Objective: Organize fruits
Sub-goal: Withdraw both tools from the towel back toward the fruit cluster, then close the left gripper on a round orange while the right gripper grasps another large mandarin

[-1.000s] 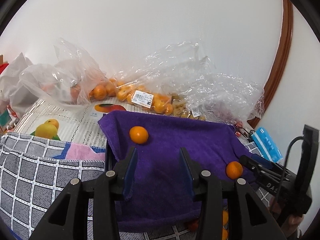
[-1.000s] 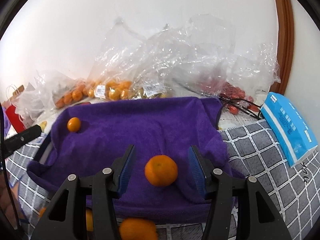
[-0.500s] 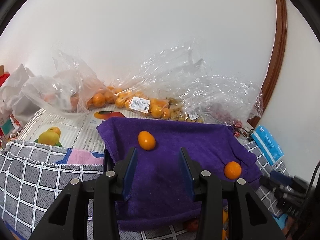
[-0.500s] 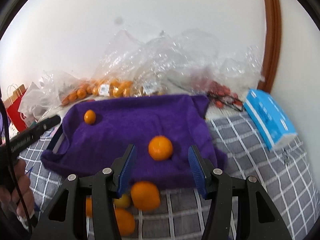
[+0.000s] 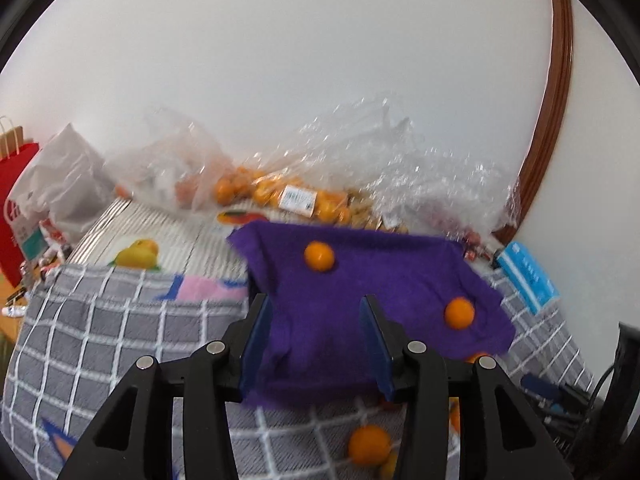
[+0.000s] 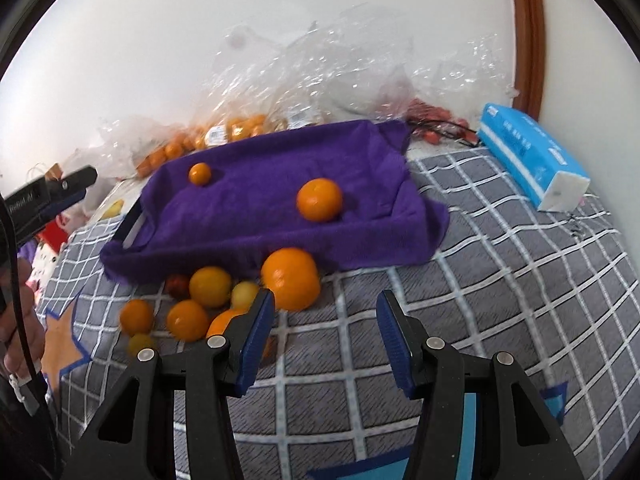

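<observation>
A: Both grippers have drawn back; loose oranges now show beside the purple towel.

B: Left gripper opening, right gripper parted, both empty (bagged fruit blurred). Checked blanket, white wall.

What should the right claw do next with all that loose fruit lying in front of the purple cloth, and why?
Probably ease the right claw forward and a little to the left, onto the big orange at the purple cloth's near edge. The claw holds nothing, its pads stand apart, and that orange is the nearest of the loose fruit. Only two oranges lie on the cloth so far.
</observation>
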Available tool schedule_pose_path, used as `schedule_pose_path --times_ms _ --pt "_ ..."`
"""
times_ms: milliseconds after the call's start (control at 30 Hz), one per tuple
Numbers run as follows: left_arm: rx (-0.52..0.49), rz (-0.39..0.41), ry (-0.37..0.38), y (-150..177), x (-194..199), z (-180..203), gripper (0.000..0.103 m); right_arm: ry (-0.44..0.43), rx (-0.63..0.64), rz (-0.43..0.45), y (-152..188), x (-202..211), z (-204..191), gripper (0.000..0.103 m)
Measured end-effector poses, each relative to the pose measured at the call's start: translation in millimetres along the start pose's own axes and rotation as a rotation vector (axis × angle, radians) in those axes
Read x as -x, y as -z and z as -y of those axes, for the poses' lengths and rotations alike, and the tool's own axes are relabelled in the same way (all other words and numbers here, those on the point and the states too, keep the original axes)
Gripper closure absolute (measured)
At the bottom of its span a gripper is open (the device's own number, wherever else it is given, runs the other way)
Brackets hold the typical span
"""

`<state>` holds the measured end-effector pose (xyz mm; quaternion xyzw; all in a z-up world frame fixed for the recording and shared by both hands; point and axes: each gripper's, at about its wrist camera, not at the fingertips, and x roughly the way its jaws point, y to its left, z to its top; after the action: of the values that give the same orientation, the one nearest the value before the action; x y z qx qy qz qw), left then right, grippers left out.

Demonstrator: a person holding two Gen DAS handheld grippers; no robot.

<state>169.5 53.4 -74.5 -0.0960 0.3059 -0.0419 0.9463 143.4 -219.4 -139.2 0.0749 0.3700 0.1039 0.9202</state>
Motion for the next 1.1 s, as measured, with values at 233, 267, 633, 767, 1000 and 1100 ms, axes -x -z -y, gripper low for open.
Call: schedule_pose_path --times_ms 233,267,633,767,1000,1100 --pt "0.029 -0.101 -0.029 36 8 -17 0.059 -0.091 0.086 -0.026 14 -9 -30 0.049" --pt "0.031 -0.120 -0.035 42 10 -19 0.058 -0.096 0.097 -0.036 15 -12 -33 0.049" --pt "0.062 -0.243 -0.045 84 4 -31 0.056 -0.064 0.136 -0.103 18 -38 -46 0.060" --pt "0.079 -0.244 -0.035 89 4 -28 0.056 -0.056 0.150 -0.078 20 -32 -45 0.060" --pt "0.073 -0.240 0.089 76 4 -1 0.056 0.024 0.182 -0.013 25 -14 -25 0.060" --pt "0.084 -0.256 0.126 70 -6 11 0.057 0.019 0.155 0.006 26 -9 -14 0.060"
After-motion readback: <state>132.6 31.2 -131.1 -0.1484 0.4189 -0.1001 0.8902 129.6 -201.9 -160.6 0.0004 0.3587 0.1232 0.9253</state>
